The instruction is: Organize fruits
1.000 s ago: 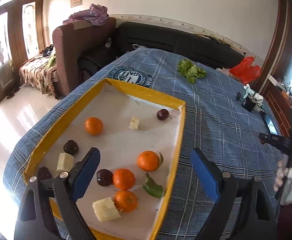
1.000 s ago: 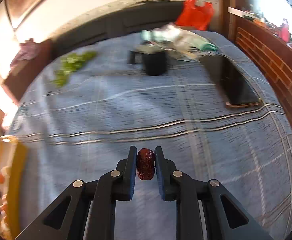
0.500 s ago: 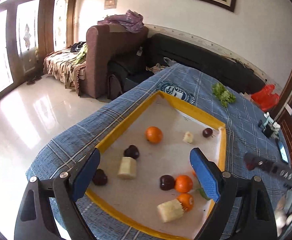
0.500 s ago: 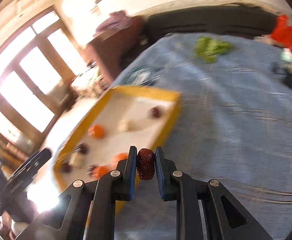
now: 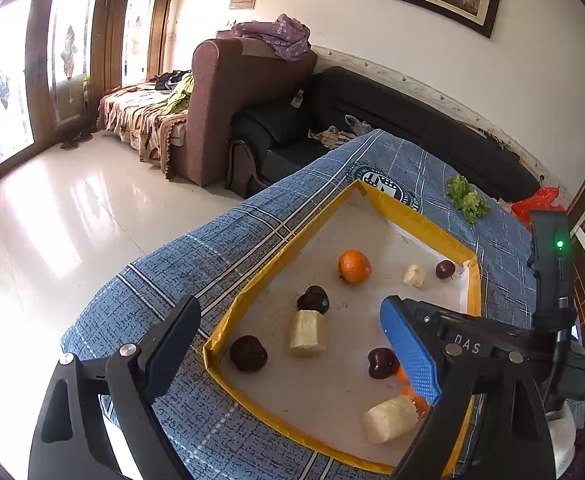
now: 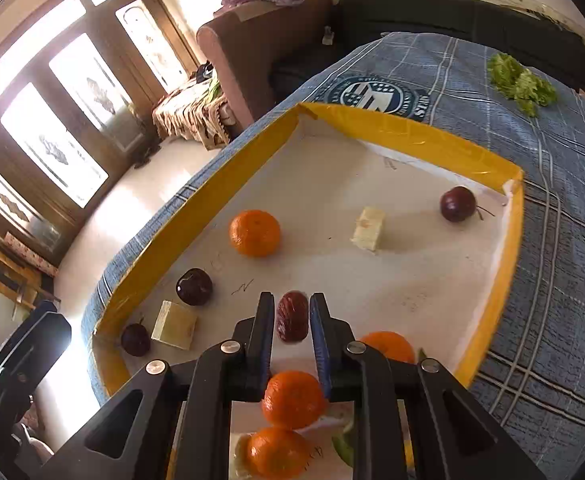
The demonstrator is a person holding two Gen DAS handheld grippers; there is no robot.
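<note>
One red date (image 6: 291, 321) is being held between the pads of the right hand-held gripper (image 6: 291, 322), which is being closed narrowly on it above the white floor of the yellow-rimmed tray (image 6: 408, 136). The left hand-held gripper (image 5: 288, 354) is being kept wide with nothing between its jaws, poised over the near corner of the same tray.

The step in hand is judged to be the setting down of the date inside the tray. A bare patch of tray floor is being offered just ahead of the date, between the dark plum (image 6: 194, 286) at the left and the cut pale piece (image 6: 368, 228) further back. Three oranges (image 6: 292, 398) are being crowded directly beneath the right gripper's jaws, so a release there is being risked as a roll or a knock.

The date is best being lowered until it is nearly touching the floor before the jaws are being eased apart, since a drop from above could send so small a fruit skidding towards the rim. The left gripper is best being held clear of that patch, so that no collision is being invited.
</note>
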